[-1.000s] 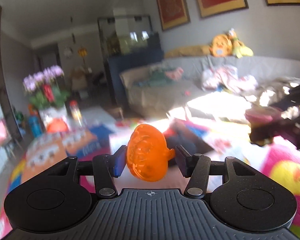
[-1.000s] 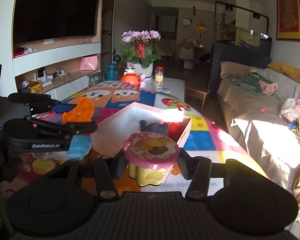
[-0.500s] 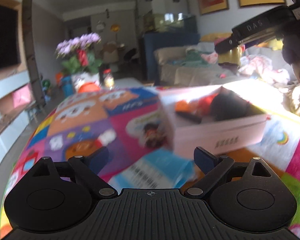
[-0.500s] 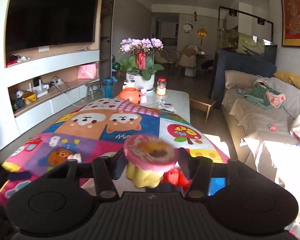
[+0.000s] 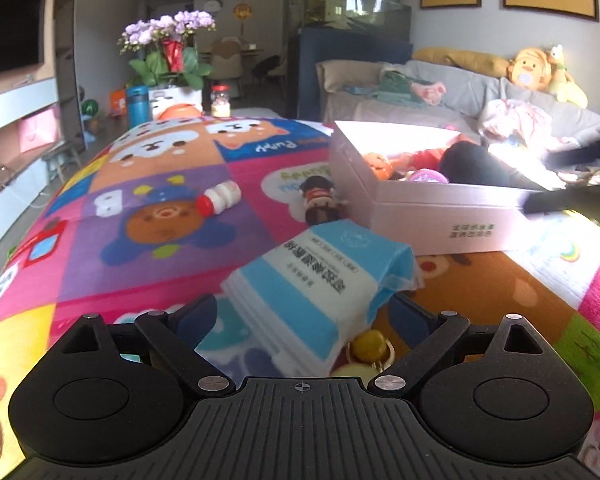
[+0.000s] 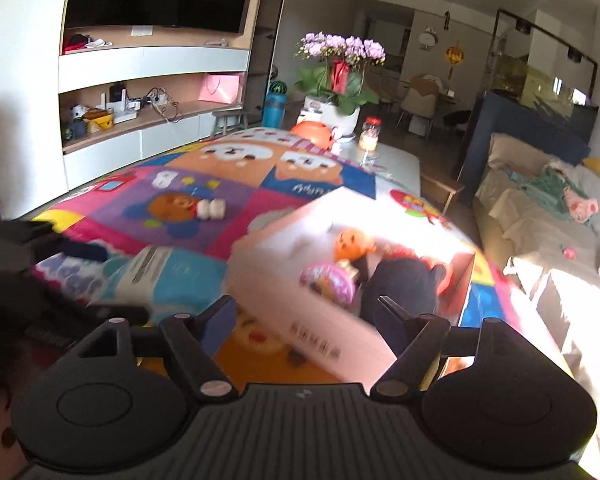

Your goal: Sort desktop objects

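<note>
My left gripper is open, its fingers on either side of a blue-and-white tissue pack lying on the colourful mat; a small yellow toy lies by the pack. My right gripper is open and empty above the near wall of the white box. The box holds an orange pumpkin toy, a pink-lidded yellow toy and a black item. A small figurine and a little red-capped bottle lie on the mat.
A flower pot, blue cup, orange pot and jar stand at the table's far end. A sofa with clothes and plush toys is to the right. A TV wall unit is to the left.
Both grippers let go: the orange pumpkin and the pink-lidded toy now lie in the box. The left gripper has dropped down around the tissue pack; the right one has drawn back, open.
</note>
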Demonstrator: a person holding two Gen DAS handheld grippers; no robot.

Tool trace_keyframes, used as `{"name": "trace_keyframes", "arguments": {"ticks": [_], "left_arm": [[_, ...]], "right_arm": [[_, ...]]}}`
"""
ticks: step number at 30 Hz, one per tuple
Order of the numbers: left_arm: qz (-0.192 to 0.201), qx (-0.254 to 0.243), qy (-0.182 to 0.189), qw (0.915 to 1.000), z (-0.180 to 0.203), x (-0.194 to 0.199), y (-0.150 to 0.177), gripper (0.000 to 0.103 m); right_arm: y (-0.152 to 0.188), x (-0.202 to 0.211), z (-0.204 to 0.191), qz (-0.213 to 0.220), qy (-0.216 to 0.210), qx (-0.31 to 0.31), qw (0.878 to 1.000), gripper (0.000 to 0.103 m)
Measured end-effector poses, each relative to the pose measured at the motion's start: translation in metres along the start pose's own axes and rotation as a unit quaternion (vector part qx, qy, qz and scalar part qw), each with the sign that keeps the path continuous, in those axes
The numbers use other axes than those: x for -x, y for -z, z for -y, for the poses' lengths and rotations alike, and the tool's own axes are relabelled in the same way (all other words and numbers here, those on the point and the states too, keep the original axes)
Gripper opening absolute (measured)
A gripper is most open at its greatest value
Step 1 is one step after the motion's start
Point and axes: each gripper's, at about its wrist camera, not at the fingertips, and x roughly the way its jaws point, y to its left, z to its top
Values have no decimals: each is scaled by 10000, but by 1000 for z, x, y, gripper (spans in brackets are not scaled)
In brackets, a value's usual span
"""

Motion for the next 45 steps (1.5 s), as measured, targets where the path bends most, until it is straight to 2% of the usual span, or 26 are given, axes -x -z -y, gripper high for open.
{"name": "trace_keyframes", "arguments": {"ticks": [4, 5, 6, 9, 12, 15, 17, 18, 20, 22, 26, 30, 32, 34, 38, 39, 40, 41, 42, 45], "left_arm": [[-195, 139, 83, 9997, -1, -19, -10, 95], [-202, 156, 83, 9996, 0, -21, -12, 91], [-158, 142, 56, 9998, 2, -21, -13, 84], [-72, -6, -58, 10000, 9, -16, -14, 73], [-91, -53, 15, 9999, 16, -6, -14, 66], [-22, -250, 335, 9991, 30, 12, -12, 62], [29, -442, 800, 9958, 42, 24, -9, 60], [39, -532, 1099, 9925, 48, 29, -7, 63], [39, -714, 1462, 9867, 60, 39, -1, 66], [37, -916, 1544, 9837, 71, 47, 6, 75], [71, -918, 1155, 9890, 65, 60, 14, 81], [-119, -689, 462, 9965, 40, 61, 17, 82], [-285, -547, 182, 9979, 28, 56, 20, 82], [-378, -413, 71, 9984, 18, 52, 22, 82], [-213, -303, -157, 9992, 3, 51, 9, 89], [-125, -310, -227, 9992, -2, 52, 5, 89], [-49, -348, -334, 9988, -6, 53, 1, 89], [0, -388, -449, 9982, -10, 52, -3, 89], [26, -395, -540, 9978, -16, 51, -7, 89], [91, -249, -685, 9973, -33, 41, -21, 86]], "right_arm": [[24, 12, 5, -126, 5, -393, 9991, 84], [29, 14, 7, -155, 53, -459, 9988, 84], [35, 15, 10, -184, 116, -539, 9983, 84], [45, 15, 20, -250, 242, -752, 9966, 84], [52, 16, 26, -248, 290, -929, 9949, 84], [54, 20, 33, -144, 304, -1075, 9936, 86], [54, 22, 36, -47, 343, -1151, 9928, 87], [53, 24, 38, -4, 359, -1187, 9923, 87], [52, 26, 41, 61, 367, -1254, 9914, 87], [52, 28, 41, 106, 358, -1286, 9910, 89], [56, 28, 37, 124, 338, -1211, 9920, 94], [58, 20, 33, 10, 152, -1404, 9900, 95], [52, 11, 26, -111, -167, -1565, 9875, 95], [41, 0, 14, -191, -611, -1648, 9842, 95], [14, -39, -17, -510, -1177, -1898, 9734, 95], [10, -50, -24, -591, -1169, -1906, 9729, 94], [7, -60, -30, -669, -1116, -1867, 9738, 88], [6, -70, -37, -771, -1099, -1740, 9756, 65], [7, -77, -43, -903, -1115, -1572, 9771, 62], [13, -68, -43, -773, -1151, -1351, 9811, 57]]}}
